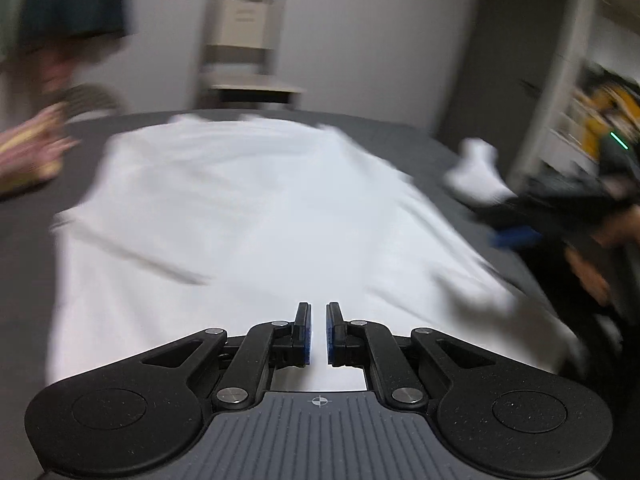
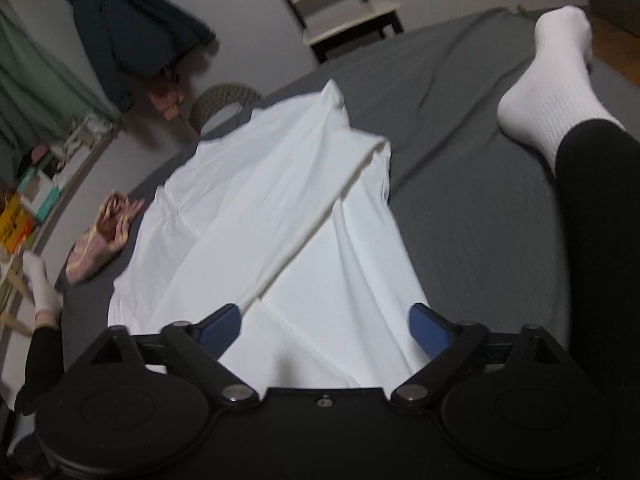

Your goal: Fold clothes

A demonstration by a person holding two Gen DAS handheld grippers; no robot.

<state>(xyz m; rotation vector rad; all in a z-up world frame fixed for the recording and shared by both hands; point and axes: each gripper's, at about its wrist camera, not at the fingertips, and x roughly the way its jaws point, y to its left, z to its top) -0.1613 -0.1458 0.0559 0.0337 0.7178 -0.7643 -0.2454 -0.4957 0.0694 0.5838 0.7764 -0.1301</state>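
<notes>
Closest to my left cam is the left gripper [image 1: 318, 334], jaws nearly together with just a thin slit between the blue pads; can't see any cloth pinched in there, it looks to be hovering over the near end of the white garment [image 1: 248, 216]; that view is pretty motion-blurred so I won't swear to it. On the other cam the right gripper [image 2: 326, 326] is spread wide, nothing held, and the white cloth runs up between its fingers.

The garment is laid out lengthwise along the bed [image 2: 460, 184], on the grey sheet, more toward the left edge than the right; one long narrow strip of it, maybe a sleeve or a turned-in side, lies diagonally across the body. So my guess is the first side fold is in and that's about it; the other side and the lengthwise folds are left, and there are plenty of creases to flatten.

Further out: a person's socked foot [image 2: 548, 80] rests on the right part of the bed; a pink striped bundle [image 2: 102, 236] sits by the left edge, probably next in the queue; chair [image 2: 344, 12] past the far edge.
</notes>
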